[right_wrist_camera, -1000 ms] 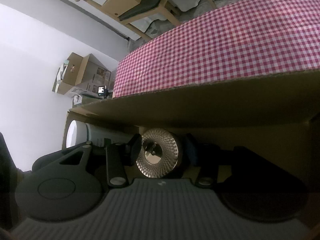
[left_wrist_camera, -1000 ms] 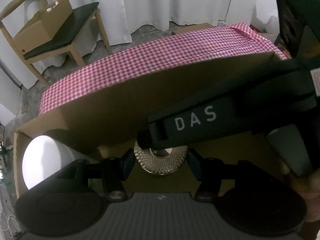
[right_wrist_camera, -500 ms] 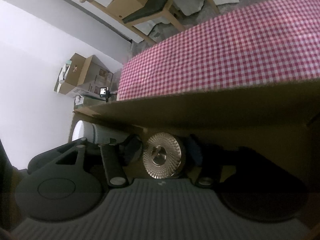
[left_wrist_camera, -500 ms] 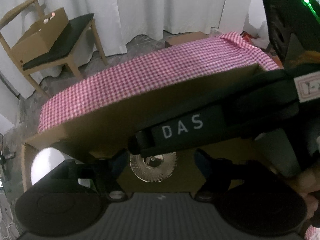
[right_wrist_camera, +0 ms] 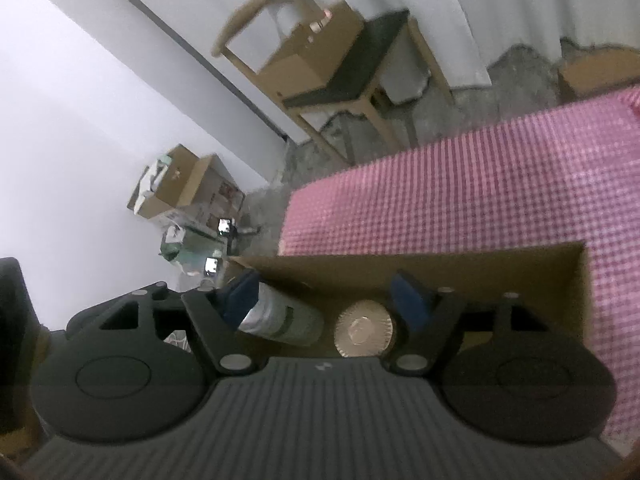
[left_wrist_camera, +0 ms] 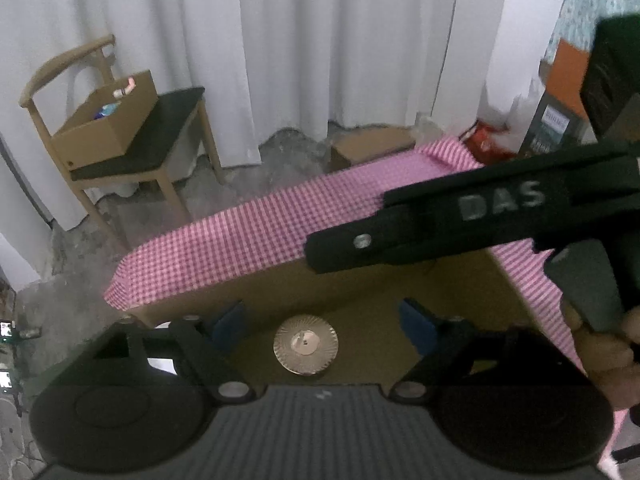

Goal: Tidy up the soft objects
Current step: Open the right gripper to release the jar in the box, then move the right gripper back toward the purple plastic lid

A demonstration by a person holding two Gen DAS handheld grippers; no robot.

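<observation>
Both tools, left (left_wrist_camera: pixel 320 324) and right (right_wrist_camera: pixel 326 300), are being held spread and empty above the cardboard box (left_wrist_camera: pixel 360 284), where the ribbed disc (left_wrist_camera: pixel 306 345) is lying low-centre, presumably stowed

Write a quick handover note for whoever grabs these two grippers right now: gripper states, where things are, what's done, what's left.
Left gripper: open, holding nothing, raised above the cardboard box.
Right gripper: open, holding nothing, above the same box.
Box sits on the pink checked cloth. Inside: a round ribbed gold disc on the floor and a white-and-green cylinder lying on its side to the disc's left.
Done: both items rest in the box, untouched by either gripper.
Left: no other soft objects show on the cloth in these views; look around before continuing.
</observation>
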